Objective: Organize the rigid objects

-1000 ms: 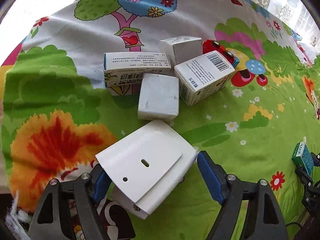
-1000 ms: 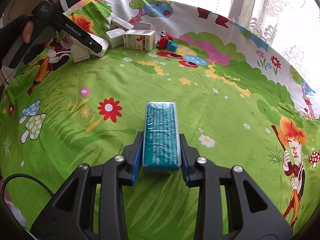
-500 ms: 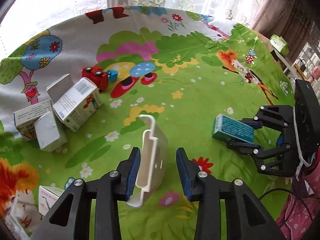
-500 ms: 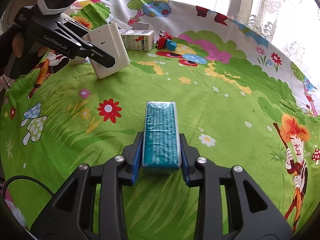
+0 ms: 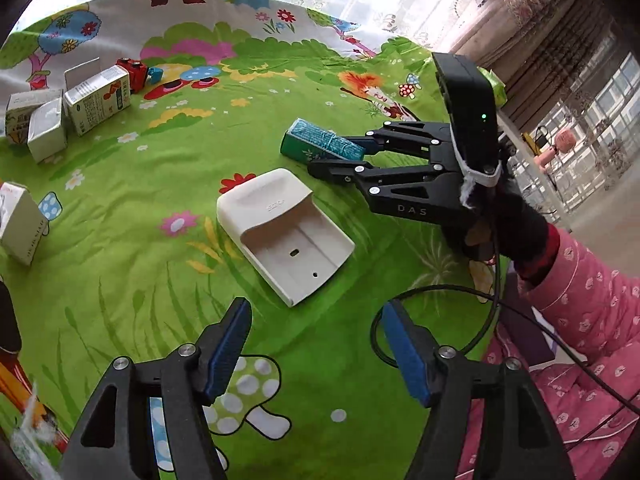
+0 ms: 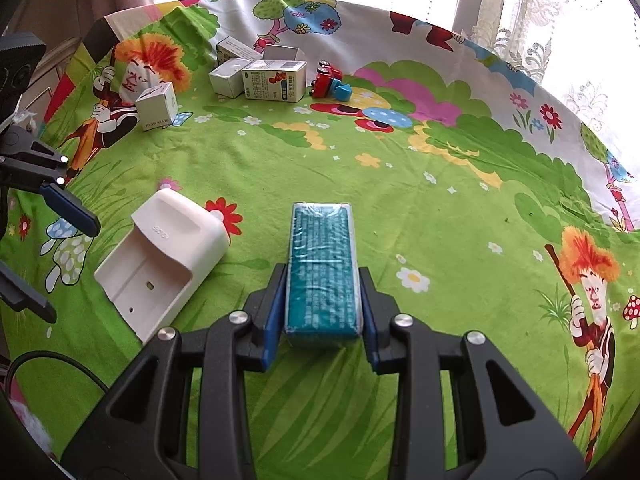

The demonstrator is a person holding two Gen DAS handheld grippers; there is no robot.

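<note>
Cartoon-print cloth (image 6: 420,208) is spread over the surface, lace curtains (image 5: 360,4) perhaps behind; the left claw (image 5: 316,344) is opening on nothing, the right claw (image 6: 320,304) clamped on a teal box (image 6: 322,268).

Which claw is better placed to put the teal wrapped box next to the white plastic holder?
Right claw: it already grips the teal wrapped box beside the white plastic holder. The left claw is opening, empty.

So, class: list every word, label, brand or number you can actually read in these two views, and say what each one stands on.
"DAS" – on the arm of the right gripper, seen from the left wrist view.
Embossed mark on the white plastic holder: too faint to read.
Print on the teal wrapped box: too blurred.
Black lettering on the small white carton: too small.
Label on the milk carton: too small.
</note>
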